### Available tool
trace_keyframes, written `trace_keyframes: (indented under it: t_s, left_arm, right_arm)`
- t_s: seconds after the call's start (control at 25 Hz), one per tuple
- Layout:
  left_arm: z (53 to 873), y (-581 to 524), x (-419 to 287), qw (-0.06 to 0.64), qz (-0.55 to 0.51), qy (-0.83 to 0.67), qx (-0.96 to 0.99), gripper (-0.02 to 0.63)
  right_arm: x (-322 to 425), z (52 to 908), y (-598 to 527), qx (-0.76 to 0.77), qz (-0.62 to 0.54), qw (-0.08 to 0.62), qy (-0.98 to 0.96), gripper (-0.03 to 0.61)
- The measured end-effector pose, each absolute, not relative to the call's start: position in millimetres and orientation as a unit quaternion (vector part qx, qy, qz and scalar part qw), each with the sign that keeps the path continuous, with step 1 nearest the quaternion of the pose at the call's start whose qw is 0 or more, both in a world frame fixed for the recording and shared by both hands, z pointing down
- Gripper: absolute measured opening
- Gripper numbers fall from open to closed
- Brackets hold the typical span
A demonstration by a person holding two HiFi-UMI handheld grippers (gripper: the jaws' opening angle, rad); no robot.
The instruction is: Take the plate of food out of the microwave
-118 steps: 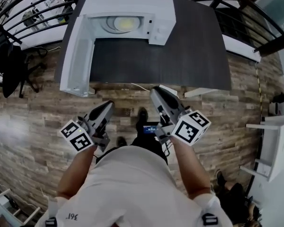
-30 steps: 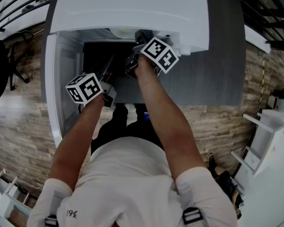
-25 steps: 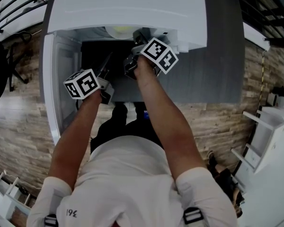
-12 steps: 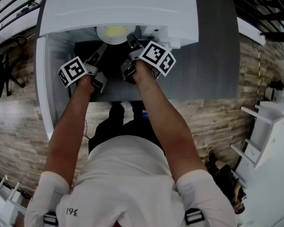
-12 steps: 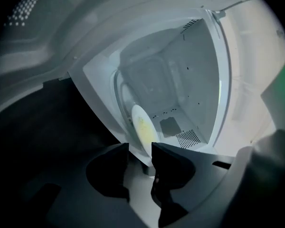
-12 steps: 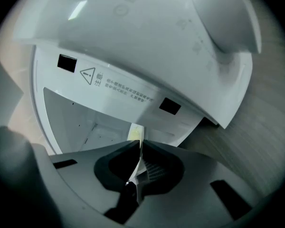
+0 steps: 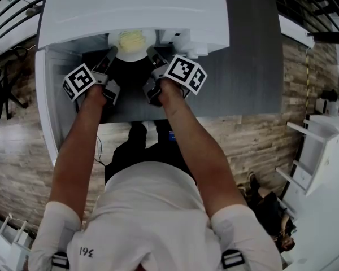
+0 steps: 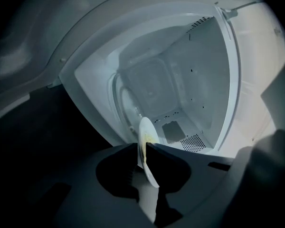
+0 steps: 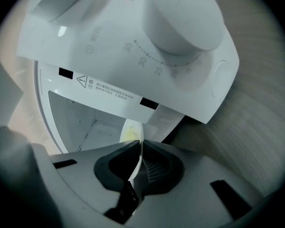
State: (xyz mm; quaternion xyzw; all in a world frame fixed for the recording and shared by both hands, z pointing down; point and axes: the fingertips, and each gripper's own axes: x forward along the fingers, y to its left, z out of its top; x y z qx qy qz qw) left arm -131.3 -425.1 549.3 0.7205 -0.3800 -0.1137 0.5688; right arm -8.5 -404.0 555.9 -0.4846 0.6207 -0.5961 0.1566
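Note:
A white plate [image 7: 131, 40] with yellow food sits at the mouth of the open white microwave [image 7: 135, 10]. My left gripper [image 7: 112, 53] is at the plate's left rim and my right gripper [image 7: 153, 53] at its right rim. In the left gripper view the plate [image 8: 146, 131] stands edge-on between the jaws of the left gripper [image 8: 141, 147]. Those jaws have just been closing and now pinch the rim. In the right gripper view the right gripper [image 9: 140, 144] is shut on the plate's [image 9: 130, 130] thin rim.
The microwave door [image 7: 45, 95] hangs open at the left, next to my left arm. The control panel with its dial [image 9: 180, 18] is at the right of the opening. The microwave stands on a dark table [image 7: 251, 55]. A white shelf unit [image 7: 322, 151] is on the wooden floor at the right.
My left gripper has moved from in front of the door up to the plate's left rim and closed on it. More of the plate now shows below the microwave's top edge.

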Motion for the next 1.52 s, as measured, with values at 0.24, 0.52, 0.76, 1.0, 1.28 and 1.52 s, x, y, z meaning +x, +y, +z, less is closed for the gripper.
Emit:
trace_keyframes:
  t_s: [0.24,0.52,0.76,1.0,1.28,1.52]
  left_arm:
    - [552,-419,-131,0.562,-0.103,-0.376,0.730,0.034]
    - [549,-373,-127,0.571,-0.096,-0.367,0.728,0.034]
    - [549,-372,-118,0.580,-0.080,-0.347,0.732,0.034]
    - [561,-365,-117,0.593,-0.069,-0.335,0.729,0.034]
    - [554,-329,-84,0.594,-0.063,-0.303,0.743,0.034]
    - [550,-318,-61,0.600,-0.051,-0.270,0.752,0.032]
  right_arm:
    - [-7,559,-394,-0.481,-0.591,0.134,0.633,0.021]
    - [-4,554,-354,-0.475,-0.587,0.118,0.645,0.021]
    - [5,553,-363,-0.472,-0.582,0.099,0.655,0.021]
    - [4,565,-357,-0.471,-0.589,0.089,0.651,0.021]
    - [34,561,-320,-0.476,-0.588,0.090,0.648,0.021]
    - [53,559,-306,-0.486,-0.586,0.092,0.642,0.021]
